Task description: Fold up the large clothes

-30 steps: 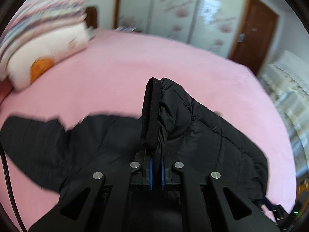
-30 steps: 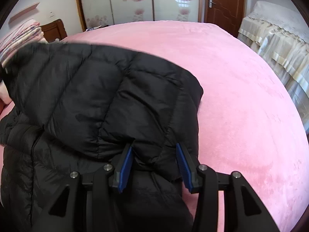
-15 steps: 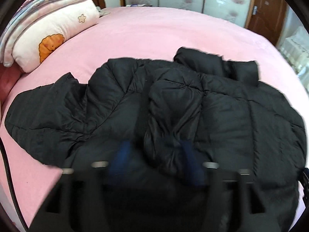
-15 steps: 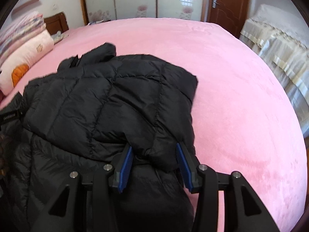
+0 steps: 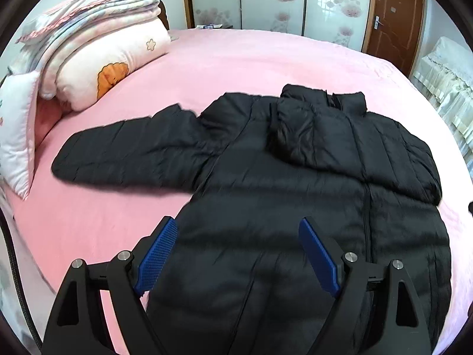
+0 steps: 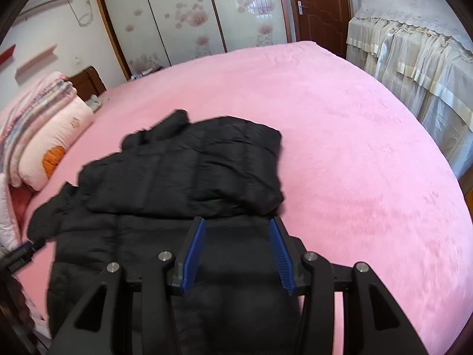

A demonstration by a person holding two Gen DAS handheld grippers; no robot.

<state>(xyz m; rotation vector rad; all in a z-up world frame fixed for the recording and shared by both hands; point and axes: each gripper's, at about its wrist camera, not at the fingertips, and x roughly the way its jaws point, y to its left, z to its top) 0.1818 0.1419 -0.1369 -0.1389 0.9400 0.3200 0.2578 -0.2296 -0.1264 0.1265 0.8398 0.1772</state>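
A black puffer jacket (image 5: pixel 266 195) lies front-up on the pink bed (image 5: pixel 236 59), collar pointing away from me. One sleeve (image 5: pixel 127 151) stretches out to the left. The other sleeve (image 5: pixel 354 148) is folded over the chest. My left gripper (image 5: pixel 238 224) hovers above the jacket's lower half, its jaws opening with nothing between the blue pads. In the right wrist view the folded sleeve (image 6: pixel 207 171) rests on the jacket (image 6: pixel 133 242). My right gripper (image 6: pixel 238 222) hangs just short of that sleeve, pads apart, gripping nothing.
Folded quilts and a pillow (image 5: pixel 103 59) are stacked at the bed's left end. Furniture under a lace-edged cover (image 6: pixel 414 44) stands beyond the bed's right side. Sliding flower-patterned doors (image 6: pixel 177 20) and a brown door (image 5: pixel 393 14) line the far wall.
The left gripper released the sleeve cuff, opened and drew back; the sleeve now lies across the chest. The right gripper let the fabric slip out from between its pads and pulled back.
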